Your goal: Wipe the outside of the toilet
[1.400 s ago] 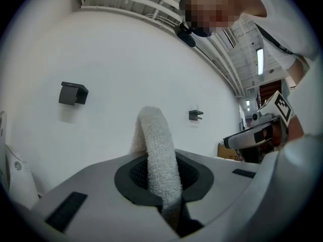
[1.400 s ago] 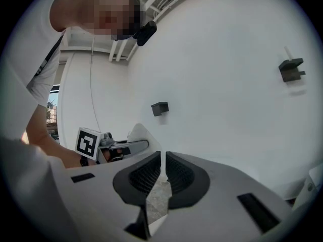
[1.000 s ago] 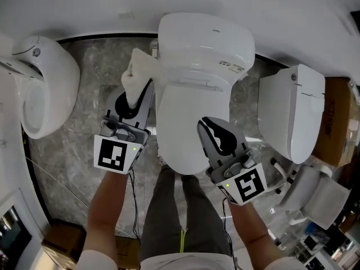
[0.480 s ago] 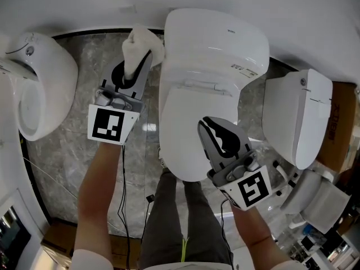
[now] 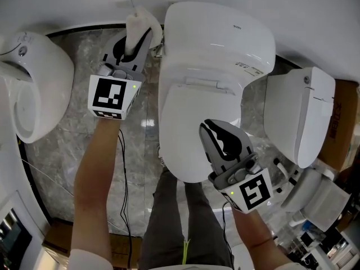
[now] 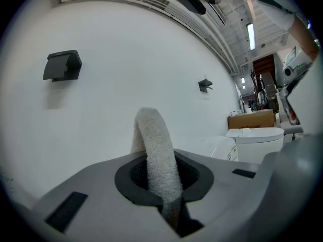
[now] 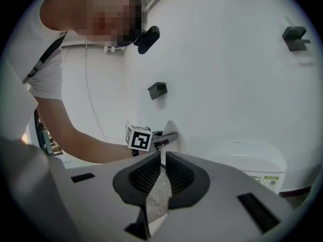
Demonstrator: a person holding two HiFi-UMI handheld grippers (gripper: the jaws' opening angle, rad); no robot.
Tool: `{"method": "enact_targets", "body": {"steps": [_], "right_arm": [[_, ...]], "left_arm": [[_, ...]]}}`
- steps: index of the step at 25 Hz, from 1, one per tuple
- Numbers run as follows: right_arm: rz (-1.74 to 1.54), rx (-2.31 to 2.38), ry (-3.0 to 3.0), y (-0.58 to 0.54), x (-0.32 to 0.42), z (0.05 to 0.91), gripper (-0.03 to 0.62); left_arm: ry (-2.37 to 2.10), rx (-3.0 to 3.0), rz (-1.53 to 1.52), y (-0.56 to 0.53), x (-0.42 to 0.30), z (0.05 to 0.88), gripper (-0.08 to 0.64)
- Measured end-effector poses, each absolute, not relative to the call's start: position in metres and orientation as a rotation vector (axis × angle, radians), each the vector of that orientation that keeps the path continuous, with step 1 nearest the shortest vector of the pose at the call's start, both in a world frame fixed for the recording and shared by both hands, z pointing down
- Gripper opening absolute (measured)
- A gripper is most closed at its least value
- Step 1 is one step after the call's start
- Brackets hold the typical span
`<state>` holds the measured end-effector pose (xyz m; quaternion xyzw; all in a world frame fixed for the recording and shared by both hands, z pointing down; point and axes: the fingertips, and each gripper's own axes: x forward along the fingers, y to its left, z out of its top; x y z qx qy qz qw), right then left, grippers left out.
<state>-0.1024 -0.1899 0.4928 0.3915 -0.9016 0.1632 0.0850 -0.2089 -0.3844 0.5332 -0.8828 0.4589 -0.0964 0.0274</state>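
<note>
At the far left stands a neighbouring white toilet point(image 5: 34, 83) on the grey marble floor point(image 5: 64, 145); it plays no part here. Next comes the left gripper point(image 5: 139, 37), held out on a long reach toward the wall point(image 5: 67, 4). Its jaws are pinched on a white cloth point(image 5: 140, 21), whose looped end sticks up past the tips, as the left gripper view shows plainly (the terry band point(image 6: 157, 155) runs right through the closed jaws).

The toilet point(image 5: 216, 55) being wiped is in the middle. Its long axis runs from the wall toward the person, with the closed lid point(image 5: 188, 134) nearest them. The cloth is at the toilet's rear left corner, just beside the shell; I cannot tell whether it touches. So the surface to wipe lies immediately to the right of the cloth, and a stroke along that left flank would, I judge, run back toward the person.

The right gripper point(image 5: 224, 142) hovers over the front right of the lid. Its jaws are pressed nearly together with nothing between them, only a thin slit of floor showing in the right gripper view point(image 7: 162, 171). It is much the farther of the two from that flank. Beyond it is another toilet point(image 5: 298, 117), then a cardboard box point(image 5: 339, 122)
</note>
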Motion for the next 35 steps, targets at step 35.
{"method": "enact_targets", "body": {"steps": [35], "right_arm": [[0.567,1.208,-2.609,-0.190,-0.088,0.563,0.054]], "left_arm": [[1.545,-3.084,-0.392,-0.403,-0.218,0.716,0.052]]}}
